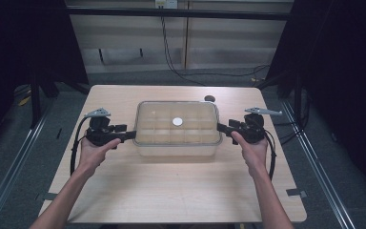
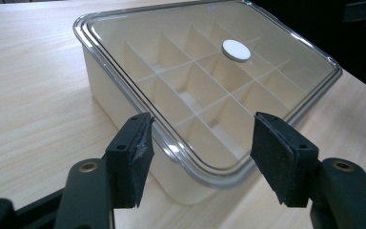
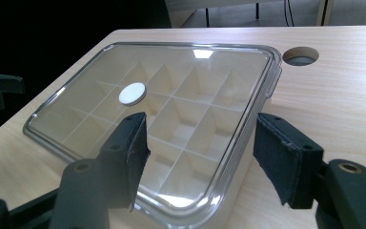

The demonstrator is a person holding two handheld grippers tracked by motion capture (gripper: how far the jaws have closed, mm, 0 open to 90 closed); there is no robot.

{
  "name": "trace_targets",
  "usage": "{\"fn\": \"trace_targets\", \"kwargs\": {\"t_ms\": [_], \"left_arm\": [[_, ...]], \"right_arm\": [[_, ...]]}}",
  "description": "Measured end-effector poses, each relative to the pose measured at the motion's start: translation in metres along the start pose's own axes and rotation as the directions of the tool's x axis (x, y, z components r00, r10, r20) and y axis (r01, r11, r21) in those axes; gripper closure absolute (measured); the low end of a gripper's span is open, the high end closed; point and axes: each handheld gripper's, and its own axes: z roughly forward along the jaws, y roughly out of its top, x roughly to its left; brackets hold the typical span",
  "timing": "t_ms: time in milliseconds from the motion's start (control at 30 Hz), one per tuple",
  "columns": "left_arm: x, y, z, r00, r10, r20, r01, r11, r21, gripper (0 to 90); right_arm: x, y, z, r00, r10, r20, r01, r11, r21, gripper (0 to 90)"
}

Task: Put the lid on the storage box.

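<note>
A cream box (image 1: 177,143) with a grid of compartments stands in the middle of the table under a clear lid (image 1: 157,114). A white round disc (image 1: 177,121) lies at the lid's centre. My left gripper (image 1: 132,135) is at the box's left end and my right gripper (image 1: 220,128) at its right end. In the left gripper view the jaws of the left gripper (image 2: 202,152) stand open on either side of the lid's near rim (image 2: 181,157), with the pads apart from it. In the right gripper view the right gripper (image 3: 200,152) stands open the same way over the lid (image 3: 171,76).
A round cable hole (image 1: 209,98) sits in the wooden table (image 1: 171,191) just behind the box's right corner. Bare tabletop runs in front of the box and beside both hands. Black cables (image 1: 171,62) lie on the floor beyond the far edge.
</note>
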Motion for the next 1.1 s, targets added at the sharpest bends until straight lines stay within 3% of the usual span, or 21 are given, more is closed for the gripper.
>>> {"fn": "trace_targets", "kwargs": {"t_ms": [167,400,667,1100], "left_arm": [[-0.005,-0.008,-0.009,0.9995,0.002,-0.032,-0.002,1.0,-0.005,39.2],[-0.009,-0.027,-0.023,0.9994,-0.002,-0.035,0.001,0.9998,-0.02,38.7],[-0.018,-0.05,-0.037,0.9985,0.021,-0.05,-0.021,0.9996,0.019,35.8],[-0.022,-0.088,-0.066,0.9955,-0.001,-0.095,0.005,0.9989,0.046,32.1]], "right_arm": [[0.004,-0.009,-0.013,0.9999,-0.014,0.002,0.014,1.0,0.0,35.7],[0.01,-0.025,-0.031,0.9996,-0.027,0.007,0.027,1.0,0.005,35.0],[0.014,-0.045,-0.048,0.9996,-0.026,0.013,0.026,1.0,0.0,33.7],[0.02,-0.083,-0.067,0.9994,-0.005,0.034,0.004,0.999,0.032,31.9]]}}
